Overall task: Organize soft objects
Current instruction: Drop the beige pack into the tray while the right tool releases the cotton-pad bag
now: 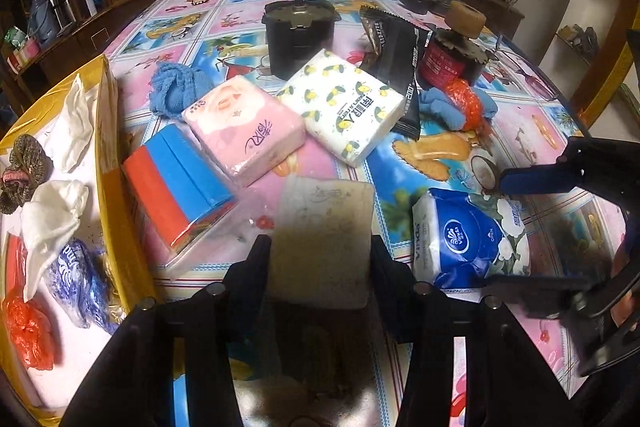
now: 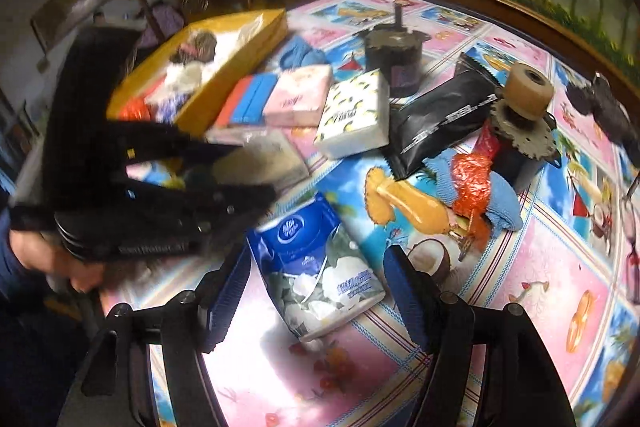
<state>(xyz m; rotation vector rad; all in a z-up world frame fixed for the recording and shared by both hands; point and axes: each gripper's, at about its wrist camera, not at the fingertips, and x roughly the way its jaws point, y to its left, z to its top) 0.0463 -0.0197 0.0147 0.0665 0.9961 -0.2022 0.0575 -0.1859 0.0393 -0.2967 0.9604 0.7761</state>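
My left gripper (image 1: 320,247) is shut on a clear-wrapped beige tissue pack (image 1: 324,239), held just above the table; it shows blurred in the right wrist view (image 2: 260,157). My right gripper (image 2: 316,291) is open, its blue-padded jaws on either side of a blue Vinda tissue pack (image 2: 320,267) lying on the table; that pack also shows in the left wrist view (image 1: 468,239). A pink pack (image 1: 248,127), a lemon-print pack (image 1: 344,111) and a red-and-blue pack (image 1: 180,191) lie beyond. A yellow box (image 1: 114,163) at left holds soft items.
A black pot (image 1: 300,35), a black foil bag (image 1: 396,63), a gear-topped red can (image 1: 452,59), a blue cloth (image 1: 176,87) and an orange bag on blue cloth (image 1: 464,103) sit at the back of the patterned tablecloth (image 1: 532,131). A wooden cabinet stands behind.
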